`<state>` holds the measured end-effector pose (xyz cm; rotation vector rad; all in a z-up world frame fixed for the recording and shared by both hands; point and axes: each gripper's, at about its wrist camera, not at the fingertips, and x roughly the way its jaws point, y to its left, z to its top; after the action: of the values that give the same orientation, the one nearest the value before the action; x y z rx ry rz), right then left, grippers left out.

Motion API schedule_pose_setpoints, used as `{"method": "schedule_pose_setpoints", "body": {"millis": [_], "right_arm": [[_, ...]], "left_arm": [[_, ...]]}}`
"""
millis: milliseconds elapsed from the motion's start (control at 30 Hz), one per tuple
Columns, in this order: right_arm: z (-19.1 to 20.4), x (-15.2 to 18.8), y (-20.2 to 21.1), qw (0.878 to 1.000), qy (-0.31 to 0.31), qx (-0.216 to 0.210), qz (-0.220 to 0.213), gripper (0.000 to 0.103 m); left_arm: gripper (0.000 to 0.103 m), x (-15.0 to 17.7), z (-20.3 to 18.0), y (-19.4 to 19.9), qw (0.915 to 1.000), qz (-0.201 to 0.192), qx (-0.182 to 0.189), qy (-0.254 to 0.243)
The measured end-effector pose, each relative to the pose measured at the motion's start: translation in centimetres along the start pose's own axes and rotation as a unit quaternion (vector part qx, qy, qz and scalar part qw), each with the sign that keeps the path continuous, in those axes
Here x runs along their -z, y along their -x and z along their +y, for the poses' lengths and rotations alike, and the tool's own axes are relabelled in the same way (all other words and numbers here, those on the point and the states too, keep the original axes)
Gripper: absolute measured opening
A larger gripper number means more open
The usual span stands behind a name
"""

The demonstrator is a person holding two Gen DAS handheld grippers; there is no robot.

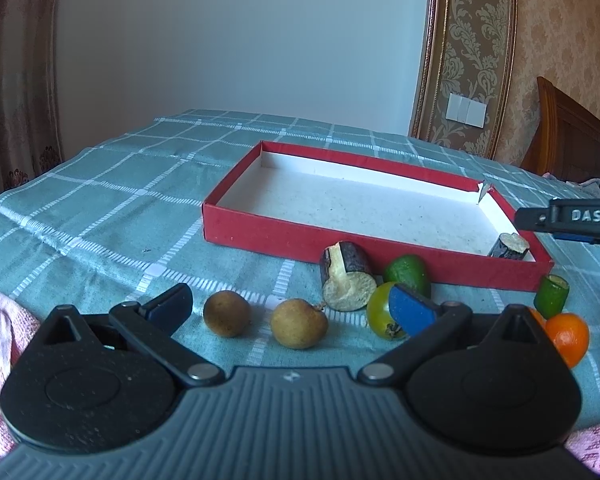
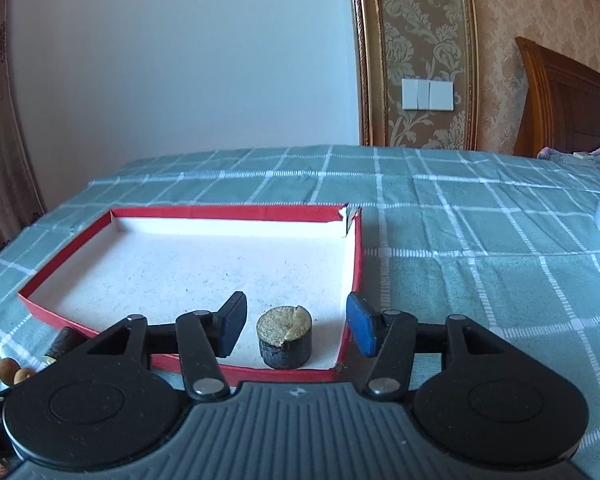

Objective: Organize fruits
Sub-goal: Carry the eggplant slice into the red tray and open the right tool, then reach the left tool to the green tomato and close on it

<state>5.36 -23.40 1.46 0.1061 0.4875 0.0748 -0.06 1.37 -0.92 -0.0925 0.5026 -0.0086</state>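
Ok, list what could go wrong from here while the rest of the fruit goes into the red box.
1. The right gripper is open around the dark cut piece; pulling back crooked could tip it or drag the light red box.
2. The brown round fruits could roll across the checked cloth if nudged.
3. The green tomato touches the left gripper's blue pad; closing may push it away.

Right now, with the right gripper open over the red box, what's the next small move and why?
Probably back the right gripper straight out. Its pads stand clear of the dark cut sugarcane stub, which sits upright in the red cardboard box's near corner. Other fruit, like the two brown longans, waits outside.
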Motion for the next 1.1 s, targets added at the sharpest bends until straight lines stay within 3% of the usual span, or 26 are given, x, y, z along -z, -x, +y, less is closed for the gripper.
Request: {"method": "schedule_pose_setpoints", "body": {"millis": [100, 200, 367, 500, 633, 833, 900, 1033, 1100], "right_arm": [[-1.4, 1.0, 3.4, 0.998, -0.036, -0.008, -0.045, 0.074], [-3.0, 2.4, 5.4, 0.995, -0.060, 0.027, -0.080, 0.074], [-5.1, 4.2, 5.1, 0.990, -0.098, 0.051, -0.084, 0.074], [-5.1, 4.1, 5.0, 0.990, -0.098, 0.053, -0.090, 0.074], [-5.2, 4.3, 5.0, 0.990, -0.094, 0.050, -0.093, 0.074], [-5.3, 3.9, 4.2, 0.992, -0.087, 0.044, -0.082, 0.074], [-5.3, 3.8, 4.0, 0.992, -0.083, 0.043, -0.080, 0.074], [-5.5, 3.8, 3.8, 0.993, -0.089, 0.036, -0.073, 0.074], [-5.7, 3.8, 3.5, 0.993, -0.093, 0.033, -0.064, 0.074]], "left_arm": [[0.103, 0.0, 0.0, -0.1, 1.0000, 0.001, -0.001, -0.001], [0.103, 0.0, -0.1, 0.0, 1.0000, -0.001, -0.004, -0.005], [0.103, 0.1, -0.1, 0.2, 0.9999, -0.004, -0.010, 0.001], [0.103, 0.4, 0.5, 1.2, 0.9995, -0.031, -0.007, 0.009], [0.103, 0.8, 0.5, 3.1, 0.9976, -0.059, 0.002, -0.036], [0.103, 1.5, 0.0, 6.0, 0.9870, -0.113, 0.026, -0.112], [0.103, 1.5, -0.2, 5.9, 0.9871, -0.103, 0.021, -0.121], [0.103, 2.1, 0.2, 5.1, 0.9932, -0.047, 0.029, -0.103], [0.097, 2.6, 0.4, 5.2, 0.9942, -0.036, 0.038, -0.094]]}}
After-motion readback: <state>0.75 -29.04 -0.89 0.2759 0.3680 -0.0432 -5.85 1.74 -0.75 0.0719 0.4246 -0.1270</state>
